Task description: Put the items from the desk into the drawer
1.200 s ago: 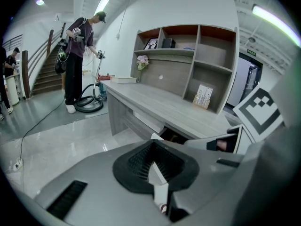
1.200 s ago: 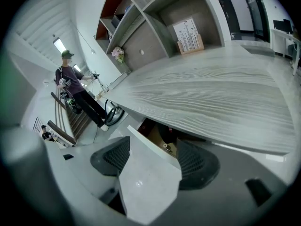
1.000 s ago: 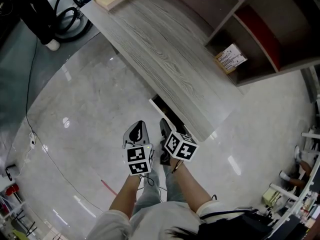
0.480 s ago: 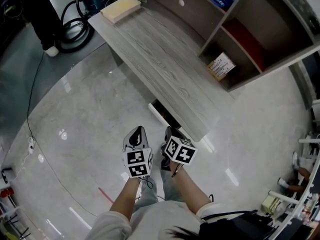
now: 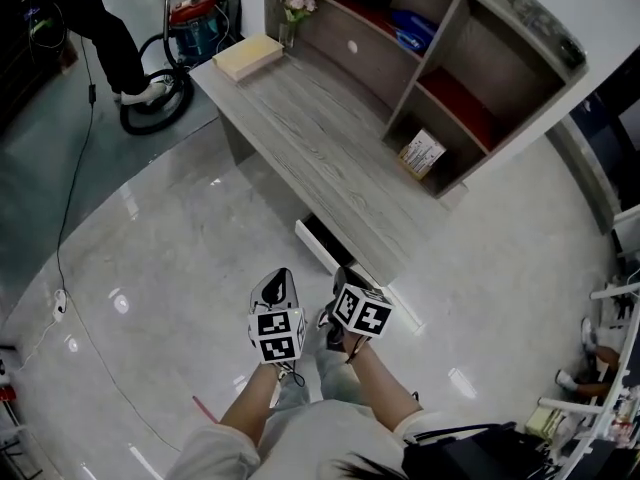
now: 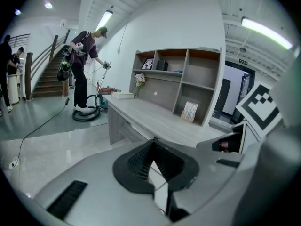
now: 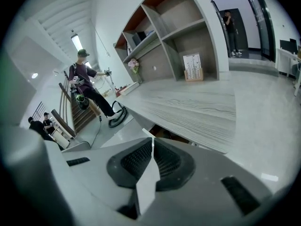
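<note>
Both my grippers are closed and empty, held over the floor short of the desk.

The one item I can see on the grey wood-grain desk (image 5: 330,158) is a flat tan book (image 5: 248,56), lying at its far end, well apart from both grippers. The drawer (image 5: 322,243) shows its white front pulled a little way out beneath the desk's near edge. My left gripper (image 5: 280,274) has its jaws together at the tips with nothing between them. My right gripper (image 5: 342,272) has just been closing its jaws, and they now meet on nothing. Both hang side by side above glossy floor (image 5: 170,268), just short of the drawer. The shelf unit (image 5: 450,78) backs the desk, and a person with a vacuum hose (image 5: 150,108) stands off beyond its far end.
</note>
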Motion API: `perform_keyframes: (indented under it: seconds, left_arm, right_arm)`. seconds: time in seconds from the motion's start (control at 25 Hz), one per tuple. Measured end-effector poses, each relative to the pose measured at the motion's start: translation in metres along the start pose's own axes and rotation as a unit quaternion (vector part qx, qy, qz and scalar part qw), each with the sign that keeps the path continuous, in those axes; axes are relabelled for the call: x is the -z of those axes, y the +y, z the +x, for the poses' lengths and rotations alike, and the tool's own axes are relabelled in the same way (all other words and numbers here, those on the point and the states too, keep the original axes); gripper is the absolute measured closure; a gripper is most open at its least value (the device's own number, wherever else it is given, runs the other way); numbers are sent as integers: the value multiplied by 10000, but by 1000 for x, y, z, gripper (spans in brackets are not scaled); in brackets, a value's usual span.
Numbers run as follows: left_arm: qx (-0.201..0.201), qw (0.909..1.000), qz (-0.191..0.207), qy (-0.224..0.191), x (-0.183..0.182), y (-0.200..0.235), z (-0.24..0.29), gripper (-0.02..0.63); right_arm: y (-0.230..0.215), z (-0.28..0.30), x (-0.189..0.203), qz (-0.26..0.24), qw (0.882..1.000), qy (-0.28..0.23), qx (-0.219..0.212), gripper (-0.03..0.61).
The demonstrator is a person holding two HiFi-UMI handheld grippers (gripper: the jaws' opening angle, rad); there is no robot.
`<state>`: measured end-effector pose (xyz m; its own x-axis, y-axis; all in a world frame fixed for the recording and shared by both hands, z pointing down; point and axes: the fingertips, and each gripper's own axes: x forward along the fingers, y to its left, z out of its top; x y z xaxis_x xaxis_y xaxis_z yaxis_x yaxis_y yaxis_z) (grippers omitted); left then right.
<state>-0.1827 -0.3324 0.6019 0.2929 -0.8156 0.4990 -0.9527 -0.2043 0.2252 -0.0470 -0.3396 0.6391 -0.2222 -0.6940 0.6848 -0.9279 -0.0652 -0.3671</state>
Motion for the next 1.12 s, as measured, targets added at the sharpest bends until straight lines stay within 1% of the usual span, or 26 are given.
perform_keyframes:
  seconds: [0.16,0.36,0.48,0.64,0.92,1.12]
  left_arm:
    - [108,9999,-81,-96,-4,-9,-21,617]
    - [267,9994,-63,-189,-8,-23,-48,617]
    - [399,9988,11,-295,-15,-32,-61,617]
    - [495,9980,133,-375,-17,-39,-77,617]
    - [532,9976,158,-404,-18,-42,-86,617]
    - [533,9974,197,-450,-21,-45,-86,617]
  right_arm:
    - [5,-23,-2,-78,9998,-176,-43,569]
    - [12,-53,-3,-107,9992,-377,-71,571]
    - [15,-69,-7,-213,9983,-532,-98,574]
    - [13,-87,-2,-287,9977,-606,-43,578]
    - [10,-102,8,-401,9973,-622,-23,578]
    - [15,-105,4,-481,9964,-694,-94,578]
